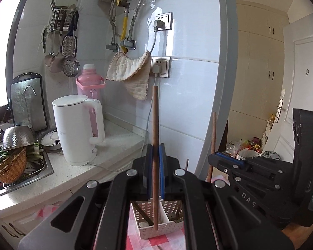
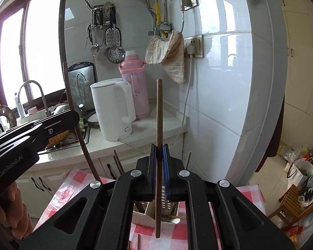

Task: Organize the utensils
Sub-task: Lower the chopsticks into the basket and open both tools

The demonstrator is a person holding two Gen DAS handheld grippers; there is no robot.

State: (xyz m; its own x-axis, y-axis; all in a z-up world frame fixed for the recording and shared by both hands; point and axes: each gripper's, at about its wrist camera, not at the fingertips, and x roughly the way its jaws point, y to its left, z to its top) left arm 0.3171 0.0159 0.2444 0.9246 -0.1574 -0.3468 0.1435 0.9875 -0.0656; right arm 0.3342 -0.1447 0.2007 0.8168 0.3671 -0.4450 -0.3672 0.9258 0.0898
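My left gripper (image 1: pixel 155 156) is shut on a brown wooden chopstick (image 1: pixel 155 129) held upright; its lower end hangs over the white perforated utensil holder (image 1: pixel 160 227). My right gripper (image 2: pixel 159 158) is shut on a second brown chopstick (image 2: pixel 159 125), also upright, above the same holder (image 2: pixel 150 218). The right gripper also shows in the left wrist view (image 1: pixel 225 160) with its chopstick (image 1: pixel 213 137). The left gripper shows in the right wrist view (image 2: pixel 73 123) with its chopstick (image 2: pixel 77 125). Other chopsticks (image 2: pixel 118 163) stand in the holder.
The holder stands on a red-checked tablecloth (image 2: pixel 68 187). Behind are a counter with a white kettle (image 1: pixel 77 129), a pink thermos (image 1: pixel 89 79), a sink (image 1: pixel 20 166) with a basket, and a tiled wall corner (image 1: pixel 219 83). A wooden stool (image 2: pixel 292 204) stands right.
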